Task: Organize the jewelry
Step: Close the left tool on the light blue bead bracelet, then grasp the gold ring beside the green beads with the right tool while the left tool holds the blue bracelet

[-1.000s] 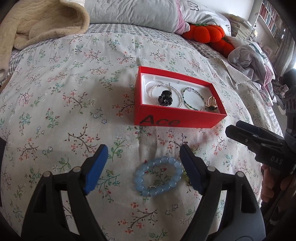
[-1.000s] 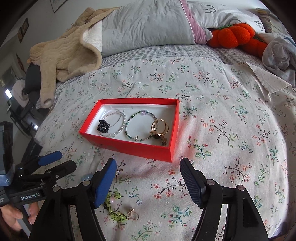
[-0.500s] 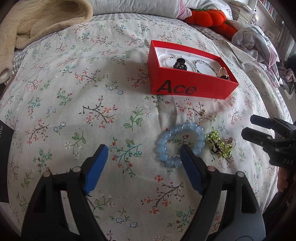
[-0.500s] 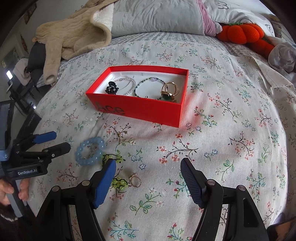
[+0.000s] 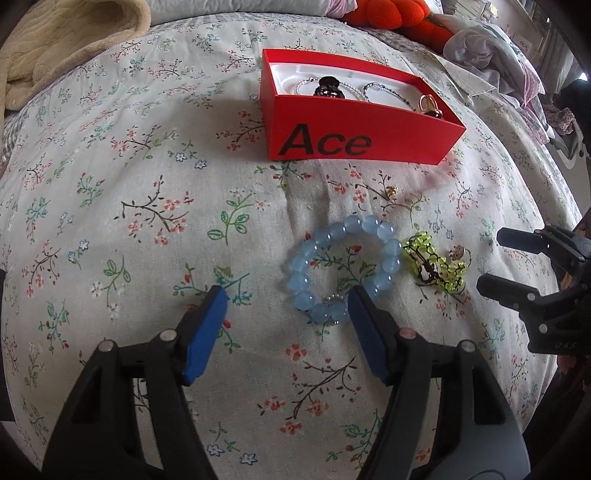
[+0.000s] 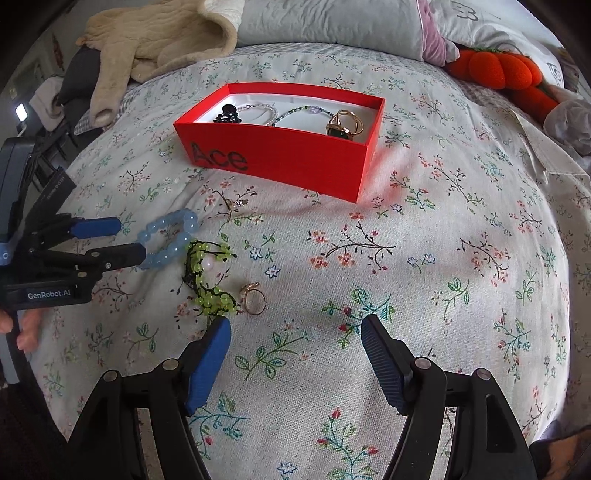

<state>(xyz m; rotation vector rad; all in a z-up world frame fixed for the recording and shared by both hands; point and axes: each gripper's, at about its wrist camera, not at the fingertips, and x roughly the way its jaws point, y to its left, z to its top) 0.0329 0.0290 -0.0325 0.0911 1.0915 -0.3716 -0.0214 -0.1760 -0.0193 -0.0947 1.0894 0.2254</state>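
Blue bead bracelet (image 5: 341,271), frame centre: light, elastic, slippery round beads; pinch across one side. Left gripper (image 5: 286,301) and right gripper (image 6: 295,330) both spread, empty.

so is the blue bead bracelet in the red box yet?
No, the blue bead bracelet lies on the floral bedspread in front of the red box.

A bed (image 6: 461,229) covered in a flowered sheet is carrying a red box (image 6: 295,158), with a blue bead bracelet (image 5: 345,269), a green bead bracelet (image 6: 207,277) and a gold ring (image 6: 255,301) lying near it. A cream blanket (image 6: 159,40), grey pillow (image 6: 332,26) and orange plush (image 6: 498,70) are resting at the far end
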